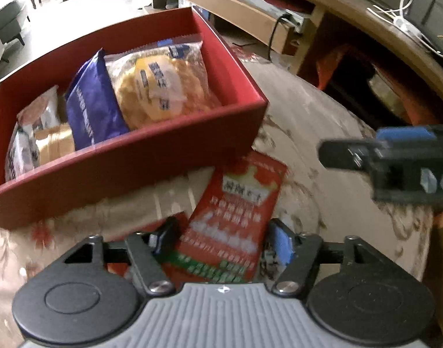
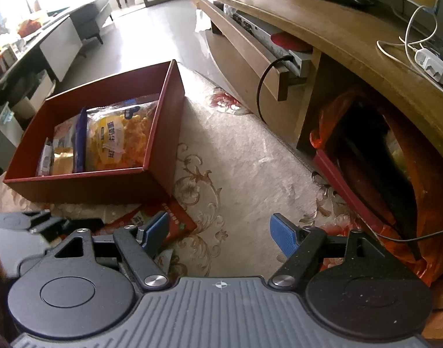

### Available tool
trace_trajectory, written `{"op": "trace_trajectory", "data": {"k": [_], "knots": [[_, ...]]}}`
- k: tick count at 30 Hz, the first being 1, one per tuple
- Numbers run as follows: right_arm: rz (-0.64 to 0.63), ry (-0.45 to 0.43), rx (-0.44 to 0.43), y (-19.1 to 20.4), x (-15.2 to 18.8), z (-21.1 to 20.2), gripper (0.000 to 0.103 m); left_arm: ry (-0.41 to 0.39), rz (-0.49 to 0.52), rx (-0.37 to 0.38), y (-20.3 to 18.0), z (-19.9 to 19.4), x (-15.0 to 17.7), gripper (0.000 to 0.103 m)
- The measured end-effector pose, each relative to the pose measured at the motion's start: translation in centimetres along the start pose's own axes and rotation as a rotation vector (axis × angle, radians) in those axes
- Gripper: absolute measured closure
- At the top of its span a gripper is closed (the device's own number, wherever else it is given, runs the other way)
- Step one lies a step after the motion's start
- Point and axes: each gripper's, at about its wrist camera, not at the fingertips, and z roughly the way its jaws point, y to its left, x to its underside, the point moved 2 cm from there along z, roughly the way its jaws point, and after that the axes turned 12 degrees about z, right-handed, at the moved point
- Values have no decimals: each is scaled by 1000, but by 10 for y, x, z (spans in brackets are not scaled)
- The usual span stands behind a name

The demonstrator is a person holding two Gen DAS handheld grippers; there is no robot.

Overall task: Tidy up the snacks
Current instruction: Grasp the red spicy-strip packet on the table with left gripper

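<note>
The left gripper (image 1: 223,239) is pointing steeply down over a red snack packet (image 1: 236,220) that is lying flat on the patterned rug (image 1: 323,145), with the packet sitting between its fingers (image 1: 281,242); the jaws are standing partly apart, and whether the pads are pressing the packet's edges cannot be told through the blur. The right gripper (image 2: 218,233) is hovering just beside it with jaws spread wide and nothing between them, only rug showing below. Beyond the packet, a red box (image 1: 128,171) is resting on the rug, holding a yellow biscuit bag (image 1: 160,84), a blue bag (image 1: 91,110) and smaller packets. The right wrist view alone is showing the wooden cabinet (image 2: 323,26) and an orange bag (image 2: 395,174) beneath it; the left wrist view alone is showing the packet's printed face.
</note>
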Motion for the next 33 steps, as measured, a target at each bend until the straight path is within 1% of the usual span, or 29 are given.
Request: {"op": "trace_trajectory", "data": {"k": [2,8,10,11,14,16,18,19,22,24,25,28,30,31,33], "knots": [[-5,-1,-3,1,0,-1,21,5,1,4,-2,-7,9,40],[-23,1,-17,7,3,-5,22,19,8,16,-7,-19,22,41],[-25,0,-22,8,3,-6,22,31,18,16,-9,-18,18,38],[-24,-2,-23,7,2,-7,22,29,15,7,-9,-17,15,34],[-14,-5,-22,3,1,-8,21,35,-11,-5,-8,-5,5,27],[-10,-2,-17,0,1,-7,21,29,-1,-37,-12,3,1,27],[-10,4,-9,-2,2,-5,21,29,4,-54,-14,5,1,34],[-12,7,-6,-3,2,-4,21,30,4,-50,-14,4,2,44],[-11,9,3,-6,3,-4,21,37,-41,-43,-5,-2,7,51],[-5,5,5,-7,3,-6,21,29,-82,-39,5,-10,12,58],[-2,3,4,-8,4,-7,21,22,-106,-39,10,-16,14,68],[-6,1,-1,-5,9,-11,21,0,-159,-1,26,-33,23,69],[-29,9,-2,1,18,-14,21,-8,-165,-14,32,-40,28,68],[-46,20,-5,4,24,-14,21,-8,-173,-14,34,-41,30,67],[-82,38,-7,11,35,-13,21,-4,-204,5,37,-41,33,60]]}}
